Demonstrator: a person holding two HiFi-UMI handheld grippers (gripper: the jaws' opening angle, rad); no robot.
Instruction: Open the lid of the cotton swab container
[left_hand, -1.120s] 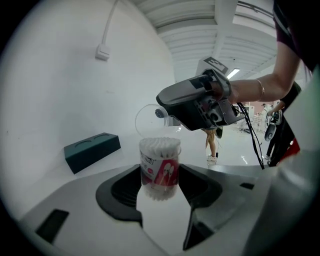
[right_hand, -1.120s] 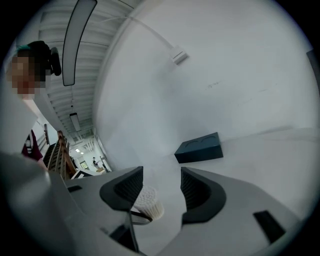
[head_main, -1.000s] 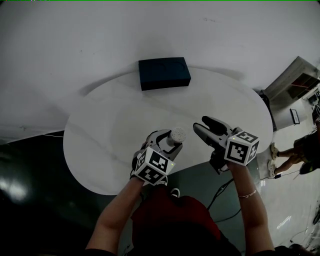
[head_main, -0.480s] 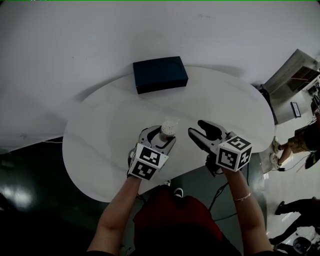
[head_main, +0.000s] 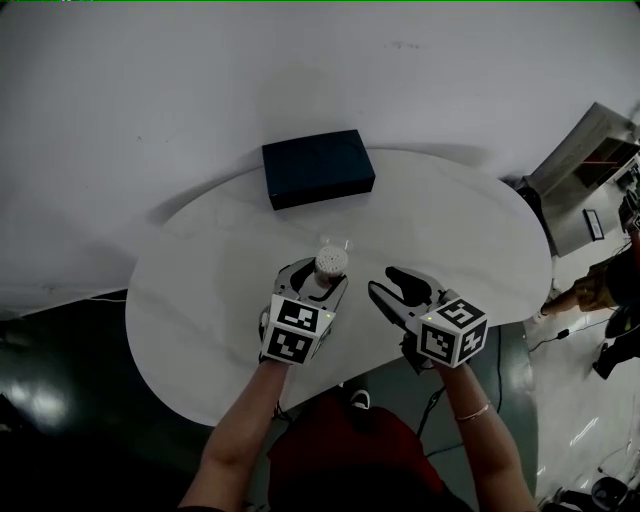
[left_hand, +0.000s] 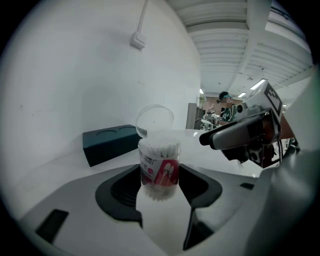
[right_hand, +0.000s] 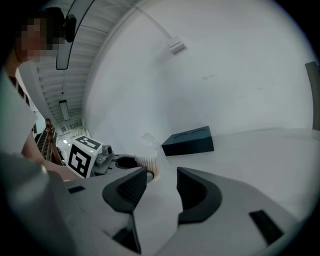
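My left gripper (left_hand: 159, 191) has its jaws clamped on the container (left_hand: 159, 167). Its lid (left_hand: 155, 119) already stands flipped up, so the opening looks done. My right gripper (right_hand: 162, 187) is empty, its jaws apart though just closing.

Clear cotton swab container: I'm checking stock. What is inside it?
White cotton swabs stand packed upright in the clear plastic container, tips at the rim. Its red label covers their stems.

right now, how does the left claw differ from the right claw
The left grey two-jaw claw holds the clear round cotton swab container; the right grey claw is empty. The left claw's jaws press its sides; the right claw's stand apart, having just been closing with nothing between them. Both carry black-and-white marker cubes.
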